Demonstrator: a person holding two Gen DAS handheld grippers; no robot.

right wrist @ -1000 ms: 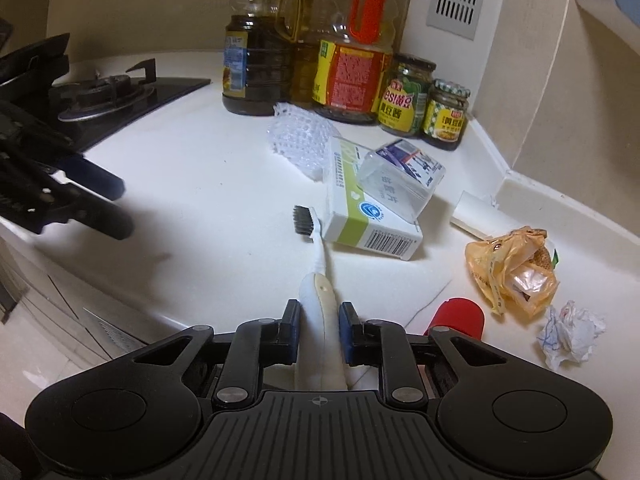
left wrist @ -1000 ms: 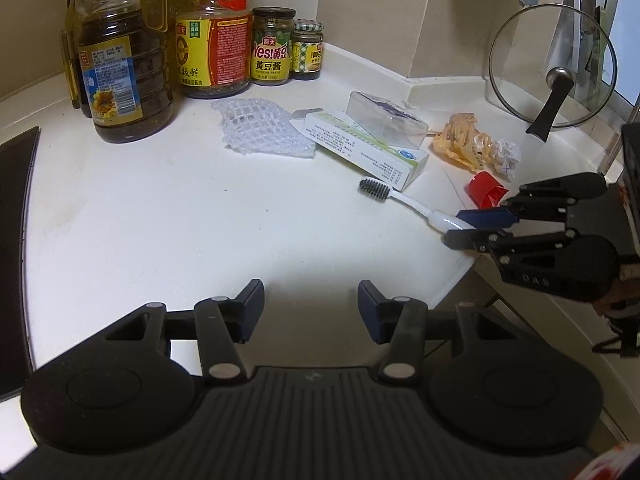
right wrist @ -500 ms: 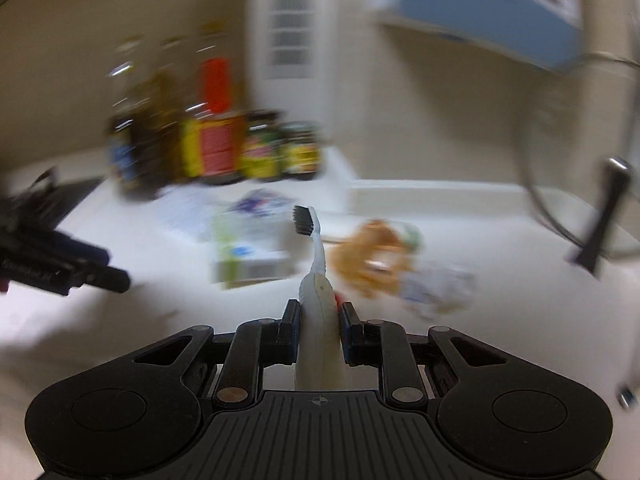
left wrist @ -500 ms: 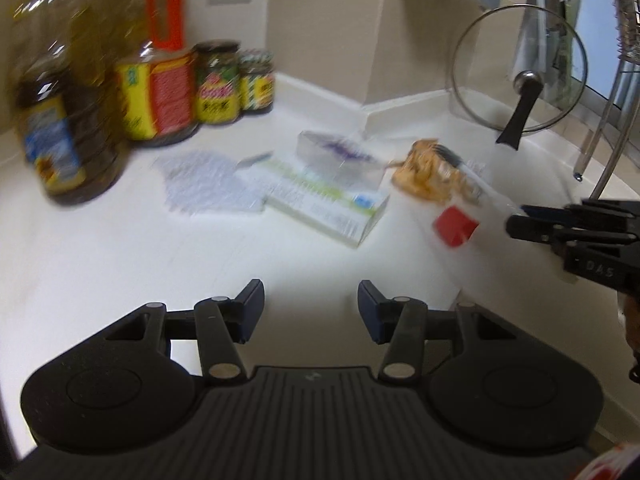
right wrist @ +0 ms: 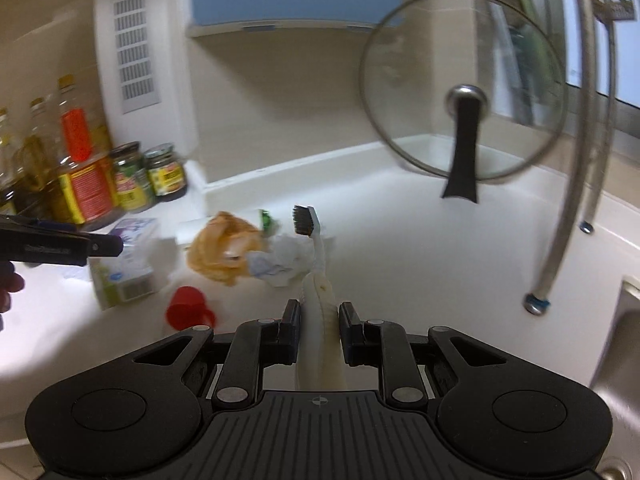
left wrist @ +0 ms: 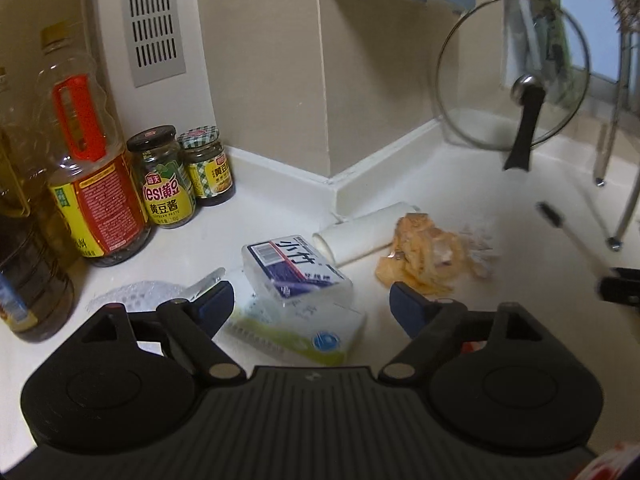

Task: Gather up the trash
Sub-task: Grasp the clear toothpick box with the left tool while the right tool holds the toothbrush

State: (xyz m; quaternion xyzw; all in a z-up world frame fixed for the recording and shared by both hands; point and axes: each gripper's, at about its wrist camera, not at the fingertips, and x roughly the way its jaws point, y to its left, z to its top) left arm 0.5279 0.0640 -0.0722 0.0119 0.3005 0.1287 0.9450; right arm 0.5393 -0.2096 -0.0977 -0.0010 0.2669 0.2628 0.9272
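Note:
My right gripper [right wrist: 319, 318] is shut on a white toothbrush [right wrist: 316, 264] with dark bristles, held up above the counter. My left gripper [left wrist: 311, 304] is open and empty, low over a clear plastic box [left wrist: 294, 270] lying on a green-and-white carton [left wrist: 304, 334]. An orange wrapper [left wrist: 424, 256] lies just right of them, also in the right wrist view [right wrist: 222, 250], next to crumpled white paper [right wrist: 280, 260] and a red cap [right wrist: 186, 308]. A white foam net [left wrist: 136, 294] lies behind my left finger.
Oil bottles [left wrist: 94, 184] and sauce jars [left wrist: 164, 178] stand at the back left. A white paper roll [left wrist: 360, 232] lies by the wall corner. A glass pot lid [left wrist: 512, 80] leans at the back right. A sink edge [right wrist: 620, 340] and rack legs [right wrist: 560, 240] are at right.
My right gripper has lifted the toothbrush off the counter and swung right. My left gripper has moved forward over the box and carton and opened wider.

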